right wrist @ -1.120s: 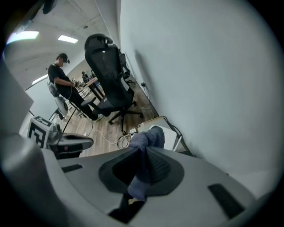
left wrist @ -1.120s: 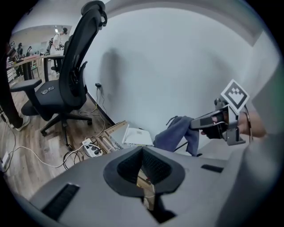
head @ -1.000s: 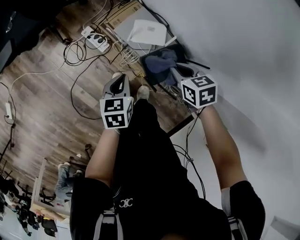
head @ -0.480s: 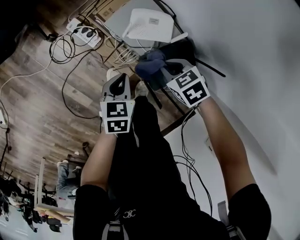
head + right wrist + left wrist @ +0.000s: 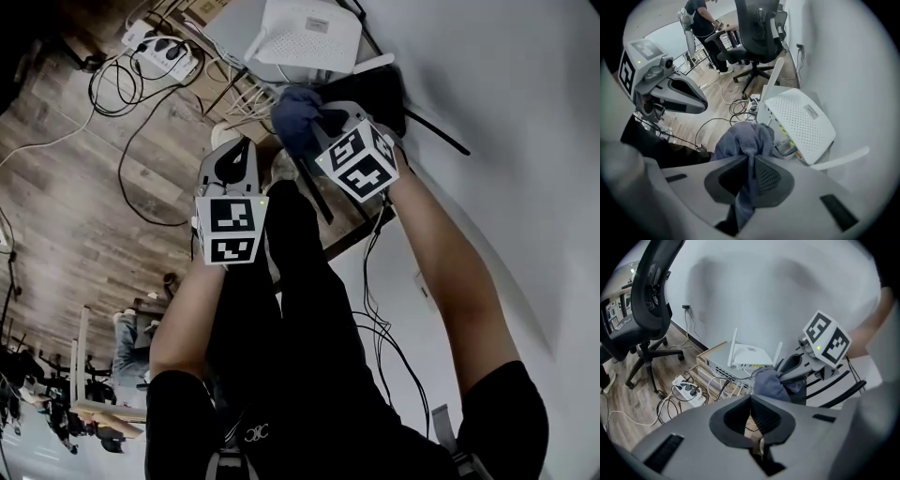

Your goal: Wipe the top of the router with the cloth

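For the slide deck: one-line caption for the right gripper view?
Right gripper holds a blue cloth close to the white router.

Flat white perforated plastic router (image 5: pixel 801 123): top bare, open from above. White stick antenna (image 5: pixel 774 77) upright at router's far corner; second antenna (image 5: pixel 840 158) jutting sideways at near corner. Pale wall (image 5: pixel 853 56) close behind router. White cable tangle (image 5: pixel 246 105) crowds router's floor side. Bunched blue cloth (image 5: pixel 745 136) in right gripper (image 5: pixel 751 160) just beside router's near edge.

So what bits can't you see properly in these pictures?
- The router: in the head view, the top edge cuts off its far end.
- The label: in the right gripper view, the print is too small to read.
- The cloth: in the same view, the right gripper hides its tail end.
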Demonstrator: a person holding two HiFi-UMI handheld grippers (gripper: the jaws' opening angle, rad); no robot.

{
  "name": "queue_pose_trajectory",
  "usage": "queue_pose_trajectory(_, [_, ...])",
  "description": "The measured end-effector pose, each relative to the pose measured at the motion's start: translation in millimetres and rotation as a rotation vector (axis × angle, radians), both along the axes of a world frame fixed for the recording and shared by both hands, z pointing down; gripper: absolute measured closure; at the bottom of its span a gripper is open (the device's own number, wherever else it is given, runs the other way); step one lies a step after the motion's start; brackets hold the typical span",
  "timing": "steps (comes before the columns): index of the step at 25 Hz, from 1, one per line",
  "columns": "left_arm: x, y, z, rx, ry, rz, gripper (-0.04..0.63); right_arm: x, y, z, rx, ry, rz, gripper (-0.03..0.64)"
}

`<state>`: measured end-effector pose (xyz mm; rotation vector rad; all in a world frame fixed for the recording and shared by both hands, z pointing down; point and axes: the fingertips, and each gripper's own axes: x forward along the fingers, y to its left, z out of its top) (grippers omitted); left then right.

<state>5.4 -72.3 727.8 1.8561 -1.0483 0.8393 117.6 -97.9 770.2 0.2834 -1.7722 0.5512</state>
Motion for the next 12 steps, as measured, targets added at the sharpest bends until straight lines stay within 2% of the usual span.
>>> queue_pose_trajectory(6, [-12.9, 5.7, 4.9, -0.006, -0.021, 0.024, 0.592, -0.3, 5.7, -0.1, -0.061, -0.063, 0.030, 0.595])
queue_pose_trajectory(9, [-15.7, 5.8, 5.8, -0.008, -0.020, 0.017, 0.592, 1.3, 19.0, 0.4, -0.111, -0.064, -0.046, 0.595])
queue_pose_trajectory(12, [-13.3, 7.7, 5.4, -0.010, -0.012, 0.027, 0.592, 8.7, 43.2, 1.2, -0.207, -0.055, -0.129, 0.595])
